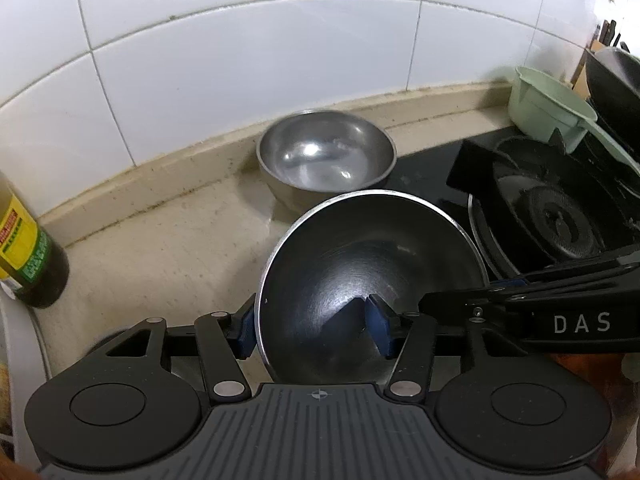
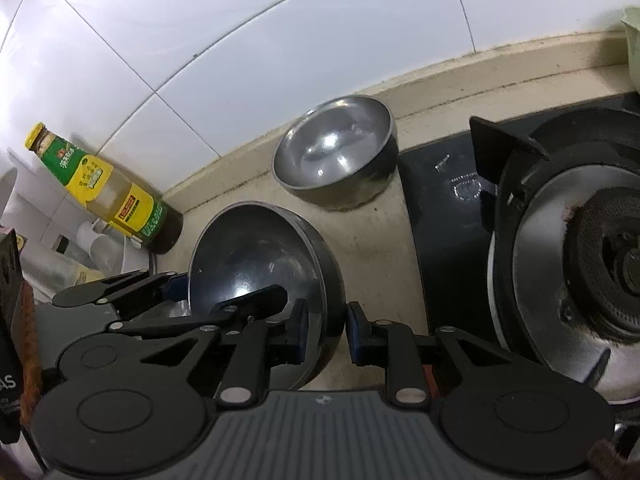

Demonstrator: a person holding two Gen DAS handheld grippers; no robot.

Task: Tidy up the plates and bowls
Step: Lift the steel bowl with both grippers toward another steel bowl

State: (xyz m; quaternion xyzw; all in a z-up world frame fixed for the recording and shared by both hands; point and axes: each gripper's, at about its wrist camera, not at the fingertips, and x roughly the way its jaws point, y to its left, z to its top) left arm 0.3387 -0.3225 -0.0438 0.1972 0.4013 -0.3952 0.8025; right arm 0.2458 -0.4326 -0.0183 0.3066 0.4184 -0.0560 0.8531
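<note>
Presently: near round stainless-steel bowl [image 1: 372,276], tilted above the beige stone counter [image 1: 160,248], rim straddled by both tools. Left gripper [image 1: 310,330] jaws stand apart across its left rim; right gripper [image 2: 327,330] jaws likewise, contact uncertain. Second steel bowl [image 2: 336,152] sits upright by the backsplash. Advised: tighten both pads, level, nest squarely.

I see a beige stone counter [image 1: 160,240] running along the tiled wall. On it stands a steel bowl [image 1: 326,156] near the back ledge, an oil bottle [image 2: 104,188] to the left, and a black gas stove [image 2: 452,216] to the right.
</note>
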